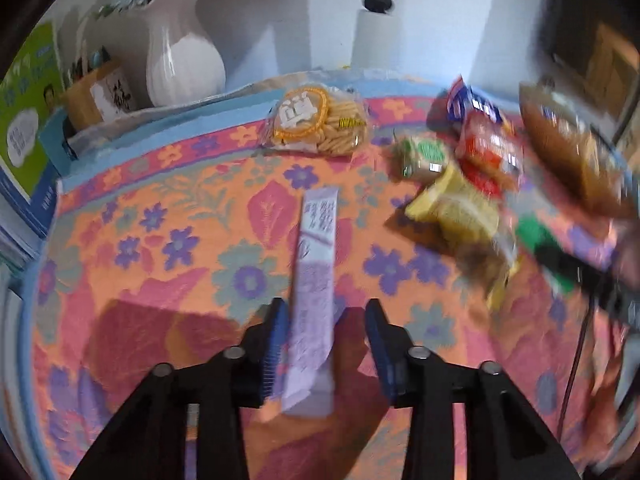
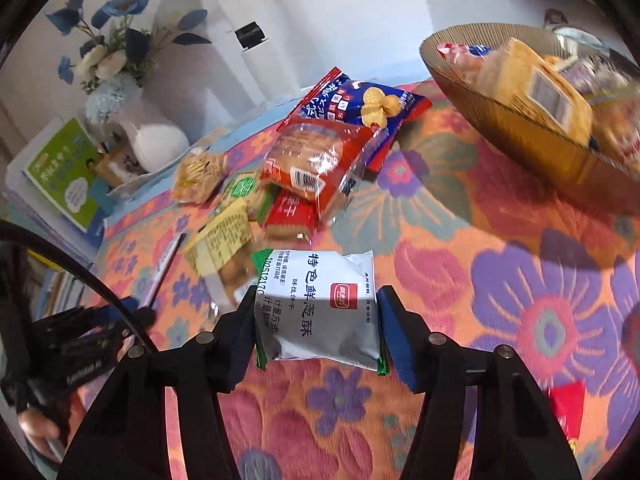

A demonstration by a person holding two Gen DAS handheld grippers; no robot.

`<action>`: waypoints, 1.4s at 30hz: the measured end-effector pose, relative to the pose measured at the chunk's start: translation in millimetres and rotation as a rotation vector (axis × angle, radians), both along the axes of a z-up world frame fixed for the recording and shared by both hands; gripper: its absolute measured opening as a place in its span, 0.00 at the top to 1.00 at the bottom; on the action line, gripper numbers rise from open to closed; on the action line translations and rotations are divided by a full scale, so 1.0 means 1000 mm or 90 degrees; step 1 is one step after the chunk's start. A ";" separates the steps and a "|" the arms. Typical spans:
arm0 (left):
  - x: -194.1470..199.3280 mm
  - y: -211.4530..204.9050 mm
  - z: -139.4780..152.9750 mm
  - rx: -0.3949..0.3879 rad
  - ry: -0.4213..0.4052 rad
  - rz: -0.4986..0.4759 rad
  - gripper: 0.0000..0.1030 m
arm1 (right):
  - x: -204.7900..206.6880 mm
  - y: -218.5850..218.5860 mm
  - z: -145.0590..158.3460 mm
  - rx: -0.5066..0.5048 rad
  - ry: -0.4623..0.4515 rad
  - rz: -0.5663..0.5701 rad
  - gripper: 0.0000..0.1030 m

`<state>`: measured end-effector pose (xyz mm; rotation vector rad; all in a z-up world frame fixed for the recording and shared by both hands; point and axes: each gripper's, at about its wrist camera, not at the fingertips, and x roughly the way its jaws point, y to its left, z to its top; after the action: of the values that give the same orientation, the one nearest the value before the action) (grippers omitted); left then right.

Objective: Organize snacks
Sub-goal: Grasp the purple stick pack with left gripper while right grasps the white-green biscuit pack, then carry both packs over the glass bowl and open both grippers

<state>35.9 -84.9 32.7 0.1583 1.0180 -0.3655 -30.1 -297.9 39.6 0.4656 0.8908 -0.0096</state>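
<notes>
Floral tablecloth (image 2: 520,240), snacks piled mid-table, basket (image 2: 500,120) far right. Right gripper (image 2: 316,320) clamps a silver packet (image 2: 320,304), probably bound for the basket. Left gripper (image 1: 326,340) straddles a lilac stick pack (image 1: 316,280), jaws fairly wide, only one pad touching.

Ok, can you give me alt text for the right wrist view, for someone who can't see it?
The right claw grips a silver snack packet with green edges by its sides, above a floral tablecloth. Behind it lies a heap of snack bags; at upper right a brown basket already holds several packets. A white vase of blue flowers stands at far left.
</notes>
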 end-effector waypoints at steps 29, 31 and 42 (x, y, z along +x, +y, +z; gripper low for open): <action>-0.007 0.018 0.003 -0.071 -0.124 0.159 0.82 | -0.007 0.014 0.010 -0.063 -0.056 0.022 0.49; -0.008 0.018 0.003 -0.068 -0.127 0.163 0.82 | -0.013 0.013 0.015 -0.061 -0.081 0.023 0.49; -0.015 0.007 0.009 -0.039 -0.154 0.145 0.82 | -0.024 0.016 0.028 -0.066 -0.138 0.031 0.49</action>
<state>21.0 -78.4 41.6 0.0293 0.7749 -0.1647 -53.8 -281.8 67.2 0.3411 0.6855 0.0381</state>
